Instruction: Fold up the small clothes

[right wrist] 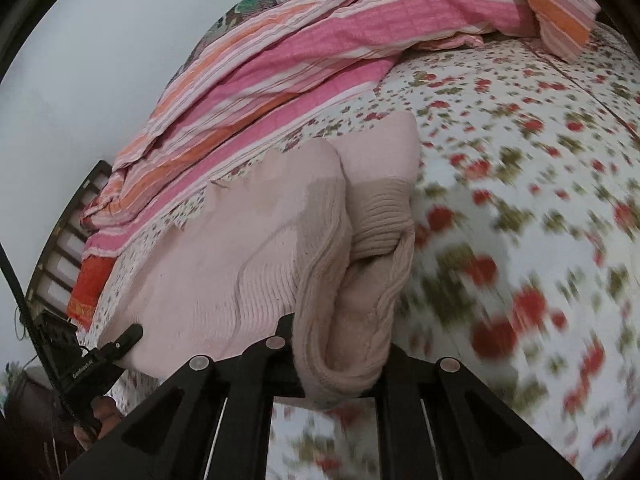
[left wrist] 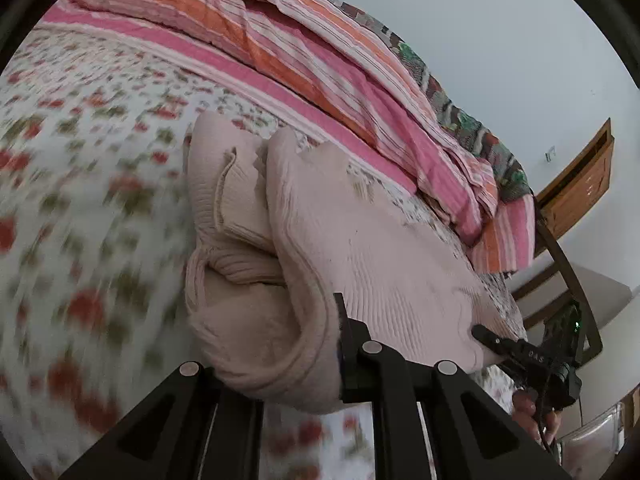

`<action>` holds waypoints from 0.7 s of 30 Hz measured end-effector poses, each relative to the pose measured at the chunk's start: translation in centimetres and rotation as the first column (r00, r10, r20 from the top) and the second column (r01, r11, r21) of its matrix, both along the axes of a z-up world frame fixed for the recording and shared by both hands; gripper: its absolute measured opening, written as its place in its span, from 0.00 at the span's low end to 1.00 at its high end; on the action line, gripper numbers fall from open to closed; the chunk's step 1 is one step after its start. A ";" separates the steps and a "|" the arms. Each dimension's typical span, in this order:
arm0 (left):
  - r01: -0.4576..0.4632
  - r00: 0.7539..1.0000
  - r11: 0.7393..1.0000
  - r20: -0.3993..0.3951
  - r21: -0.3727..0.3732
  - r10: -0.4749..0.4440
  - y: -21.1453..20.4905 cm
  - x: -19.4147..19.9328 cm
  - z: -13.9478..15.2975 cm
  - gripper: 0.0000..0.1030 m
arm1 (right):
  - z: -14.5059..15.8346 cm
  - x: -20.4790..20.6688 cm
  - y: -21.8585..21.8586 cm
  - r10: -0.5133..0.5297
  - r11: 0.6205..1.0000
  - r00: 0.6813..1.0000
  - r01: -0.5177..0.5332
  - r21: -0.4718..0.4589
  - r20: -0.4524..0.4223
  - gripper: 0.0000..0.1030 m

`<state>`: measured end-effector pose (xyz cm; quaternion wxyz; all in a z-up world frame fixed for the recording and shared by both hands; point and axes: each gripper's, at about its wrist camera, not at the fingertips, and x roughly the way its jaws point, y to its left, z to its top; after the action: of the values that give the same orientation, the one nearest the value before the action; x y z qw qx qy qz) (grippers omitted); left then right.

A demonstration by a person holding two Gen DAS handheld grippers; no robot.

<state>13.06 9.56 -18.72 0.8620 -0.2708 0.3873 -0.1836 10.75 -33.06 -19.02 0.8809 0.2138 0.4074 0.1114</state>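
A pale pink ribbed knit garment (left wrist: 360, 248) hangs stretched between my two grippers above the floral bedsheet (left wrist: 80, 168). My left gripper (left wrist: 304, 360) is shut on one bunched edge of it. My right gripper (right wrist: 340, 360) is shut on the other edge of the garment (right wrist: 224, 264). Each view shows the other gripper pinching the far corner: the right one in the left wrist view (left wrist: 492, 340), the left one in the right wrist view (right wrist: 124, 340). A ribbed sleeve or cuff (right wrist: 380, 216) folds under the body. The fingertips are partly hidden by cloth.
A crumpled pink and orange striped blanket (left wrist: 320, 72) lies along the far side of the bed. A wooden door (left wrist: 580, 184) and pale wall stand beyond. A slatted headboard (right wrist: 68, 236) shows at the left of the right wrist view.
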 end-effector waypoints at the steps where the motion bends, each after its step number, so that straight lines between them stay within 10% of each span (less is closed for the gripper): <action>1: 0.001 1.000 1.000 0.000 0.003 -0.001 0.0 -0.9 -0.1 0.11 | 0.0 -1.0 -0.1 0.002 1.000 1.000 -0.002 -0.010 0.000 0.08; 6: -0.009 1.000 0.999 -0.014 0.047 0.010 -0.1 -2.6 -0.8 0.24 | -0.3 -3.0 0.3 0.000 0.994 1.000 0.000 -0.108 -0.003 0.15; 11: -0.139 0.990 0.985 0.012 0.098 0.138 2.5 -2.4 0.1 0.46 | 1.7 -4.9 0.1 -0.038 0.949 0.996 0.061 -0.310 0.080 0.45; 21: -0.155 0.988 0.983 0.009 0.096 0.155 3.8 5.4 3.3 0.61 | 5.7 -0.4 6.0 0.061 0.924 0.988 -0.003 -0.382 0.139 0.46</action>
<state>18.47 13.35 -15.43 0.8860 -0.2582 0.3726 -0.0973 10.33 -27.09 -13.36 0.9314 0.0232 0.3583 0.0600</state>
